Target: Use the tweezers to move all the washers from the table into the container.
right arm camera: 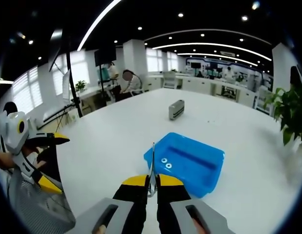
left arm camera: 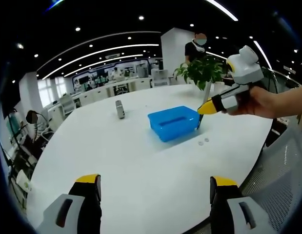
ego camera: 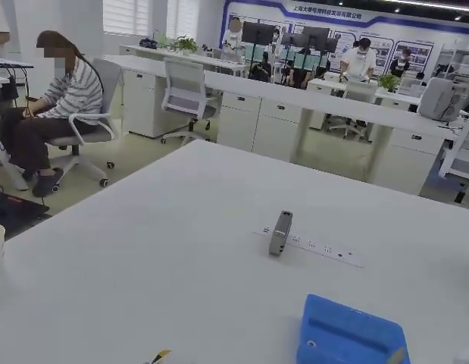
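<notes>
Inside blue container (right arm camera: 202, 171), two small silvery washers (right arm camera: 164, 160).

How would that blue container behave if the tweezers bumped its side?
The blue container looks shallow, wide and low, so it probably would not tip. It appears to be thin plastic, so it is likely light. On the smooth white table, a bump would probably make it slide rather than stay put.
</notes>
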